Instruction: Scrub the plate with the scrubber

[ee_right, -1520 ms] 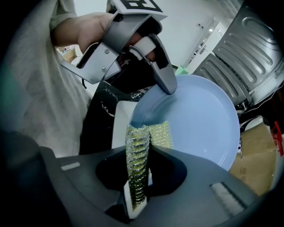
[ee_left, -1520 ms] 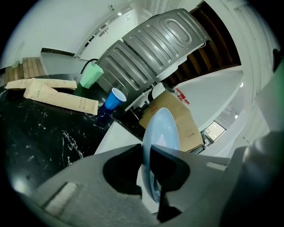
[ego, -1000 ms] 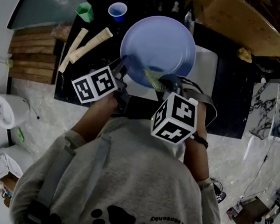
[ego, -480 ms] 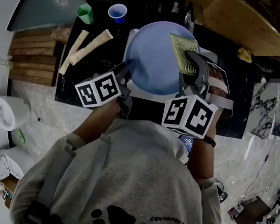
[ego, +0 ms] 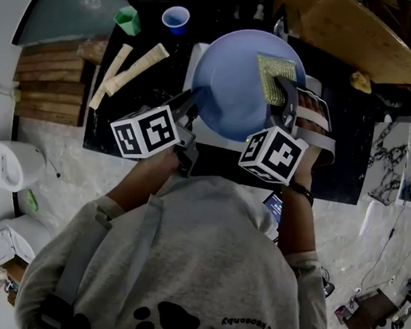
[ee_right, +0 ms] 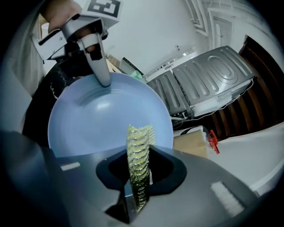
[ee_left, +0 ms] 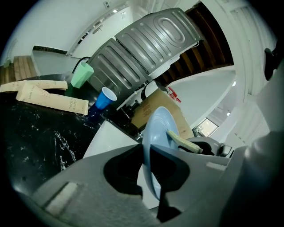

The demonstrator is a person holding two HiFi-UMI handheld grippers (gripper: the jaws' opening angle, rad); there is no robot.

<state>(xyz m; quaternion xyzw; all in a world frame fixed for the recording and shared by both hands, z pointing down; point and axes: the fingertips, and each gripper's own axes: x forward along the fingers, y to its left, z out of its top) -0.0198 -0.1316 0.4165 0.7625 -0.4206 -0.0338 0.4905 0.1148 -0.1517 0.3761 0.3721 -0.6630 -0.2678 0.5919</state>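
A light blue plate point(ego: 231, 90) is held tilted above the black counter. My left gripper point(ego: 191, 102) is shut on its near left rim; in the left gripper view the rim point(ee_left: 156, 133) stands edge-on between the jaws, which have just been opening a little with the rim still pinched. My right gripper point(ego: 283, 94) is shut on a yellow-green scrubber point(ego: 276, 78) that lies against the plate's far right face. In the right gripper view the scrubber point(ee_right: 139, 155) stands upright between the jaws in front of the plate point(ee_right: 97, 122), with the left gripper point(ee_right: 102, 73) on the far rim.
A white board point(ego: 309, 98) lies under the plate. A blue cup point(ego: 175, 18), a green cup point(ego: 126, 19) and two tan packets point(ego: 132, 65) sit on the counter's left part. A cardboard box point(ego: 351, 29) stands at the back right.
My right gripper has carried the scrubber from the plate's near rim up across its face to the far right side. The plate and left gripper have shifted slightly right.
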